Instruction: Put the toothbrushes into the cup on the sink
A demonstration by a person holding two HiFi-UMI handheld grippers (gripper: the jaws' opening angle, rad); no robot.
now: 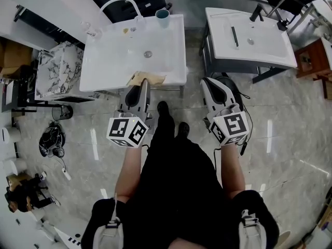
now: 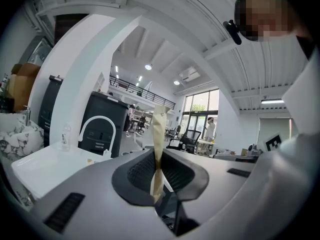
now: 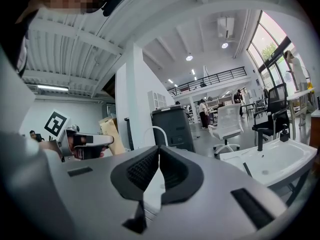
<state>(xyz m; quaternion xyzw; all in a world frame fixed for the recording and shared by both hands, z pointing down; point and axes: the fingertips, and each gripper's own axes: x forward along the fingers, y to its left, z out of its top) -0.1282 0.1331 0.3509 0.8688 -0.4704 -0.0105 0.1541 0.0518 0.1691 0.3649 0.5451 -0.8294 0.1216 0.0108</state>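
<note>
A teal cup [image 1: 162, 17] stands on the back right corner of the left white sink [image 1: 109, 66]. My left gripper [image 1: 142, 84] hovers over that sink's front edge, shut on a flat tan paper packet [image 1: 153, 79]. In the left gripper view the packet [image 2: 160, 129] stands edge-on between the jaws of the left gripper [image 2: 159, 156]. What is inside the packet is hidden. My right gripper [image 1: 211, 82] hangs over the floor between the two sinks. In its own view the right gripper [image 3: 159, 151] is shut with nothing in it. A thin dark stick [image 1: 234, 36] lies on the right sink [image 1: 270, 51].
A white arched faucet [image 1: 122, 3] and a small clear bottle [image 1: 85, 27] sit at the left sink's back. The right sink has a black faucet [image 1: 255, 12]. A marble-patterned stand [image 1: 57, 69] is to the left, with cables and clutter [image 1: 52, 139] on the floor.
</note>
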